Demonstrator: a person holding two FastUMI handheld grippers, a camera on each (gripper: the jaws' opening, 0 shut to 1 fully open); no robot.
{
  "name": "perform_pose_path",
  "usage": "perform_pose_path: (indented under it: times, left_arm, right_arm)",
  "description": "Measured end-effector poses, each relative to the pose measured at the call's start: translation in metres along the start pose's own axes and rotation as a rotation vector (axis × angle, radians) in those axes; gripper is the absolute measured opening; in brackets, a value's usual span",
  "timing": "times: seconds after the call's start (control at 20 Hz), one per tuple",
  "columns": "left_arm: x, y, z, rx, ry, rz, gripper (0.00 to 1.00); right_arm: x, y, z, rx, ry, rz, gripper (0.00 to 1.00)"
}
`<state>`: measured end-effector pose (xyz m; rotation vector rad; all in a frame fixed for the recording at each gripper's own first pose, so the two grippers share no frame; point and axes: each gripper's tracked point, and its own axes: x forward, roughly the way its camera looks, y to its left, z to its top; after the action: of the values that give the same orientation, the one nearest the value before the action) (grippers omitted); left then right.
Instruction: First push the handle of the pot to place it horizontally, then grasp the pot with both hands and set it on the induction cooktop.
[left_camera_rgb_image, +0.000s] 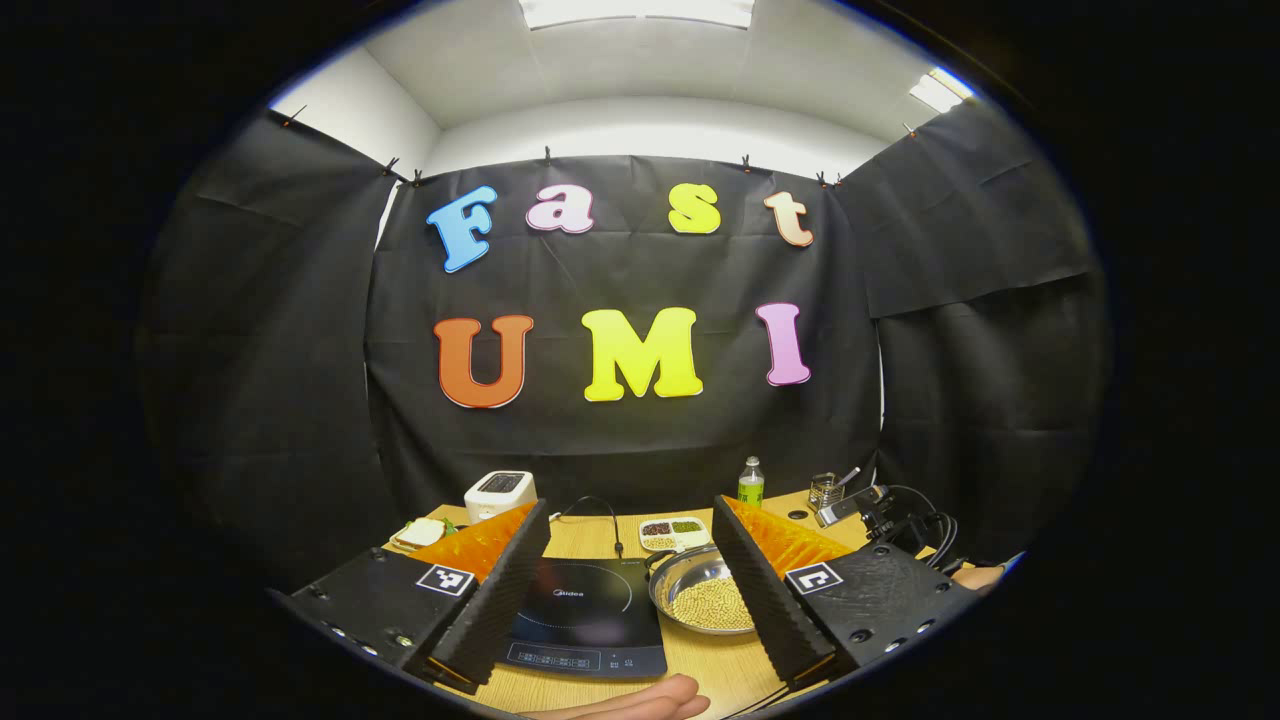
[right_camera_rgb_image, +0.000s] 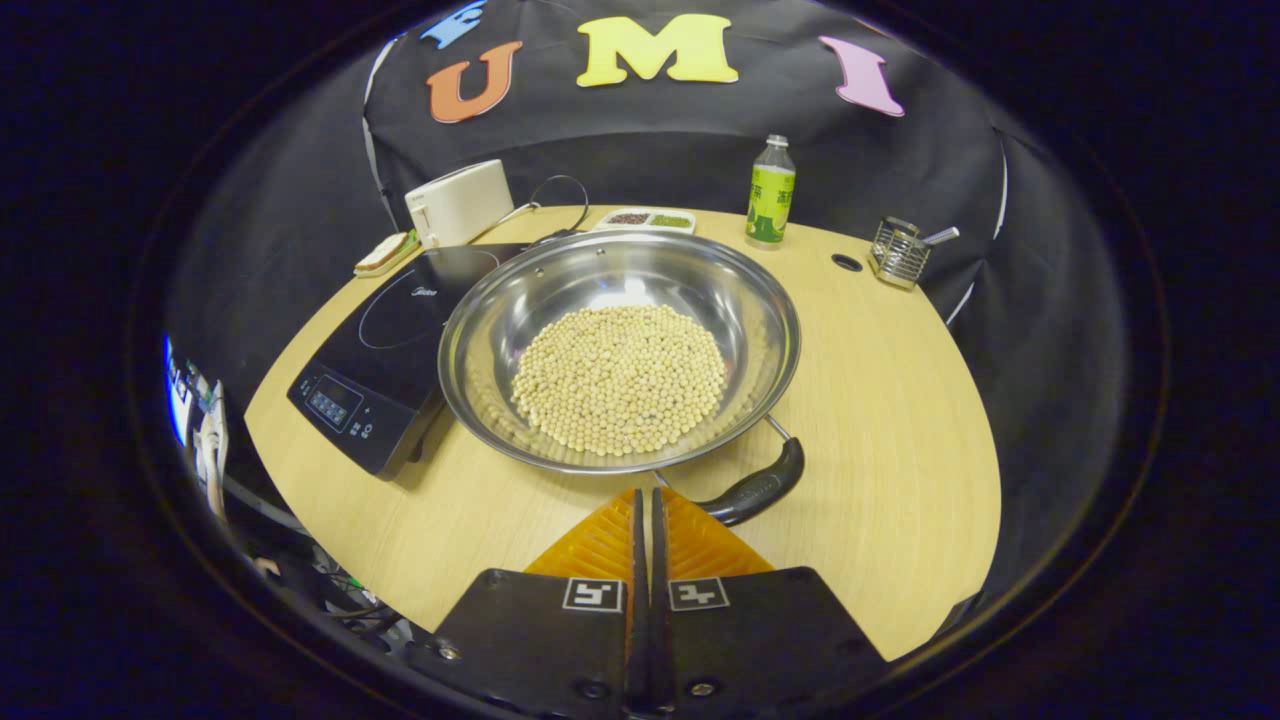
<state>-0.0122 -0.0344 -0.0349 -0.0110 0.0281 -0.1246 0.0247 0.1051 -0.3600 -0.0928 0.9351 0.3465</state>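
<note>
Though steel-bright, round pot (right_camera_rgb_image: 620, 350), matte handle (right_camera_rgb_image: 755, 490)

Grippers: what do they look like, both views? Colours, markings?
Both alike. Left gripper: black wedge bodies, orange ribbed backing behind the jaws, black serrated pads, and a white square tag with a black pattern on each body. Right gripper: same black bodies, orange ribbing, one tag per side, screws along the near edge.

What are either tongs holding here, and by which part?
Nothing is held. The left tongs stand open above the table; the right tongs are closed on nothing, tips just short of the pot and its handle.
</note>
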Motion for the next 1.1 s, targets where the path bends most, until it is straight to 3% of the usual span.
perform_pose_path:
  times: [1.1]
  left_arm:
    - [-0.009,0.003,0.008,-0.082,-0.042,-0.036,0.97]
  right_arm:
    - [0.020,-0.084,0.038,0.121,0.012,-0.121,0.04]
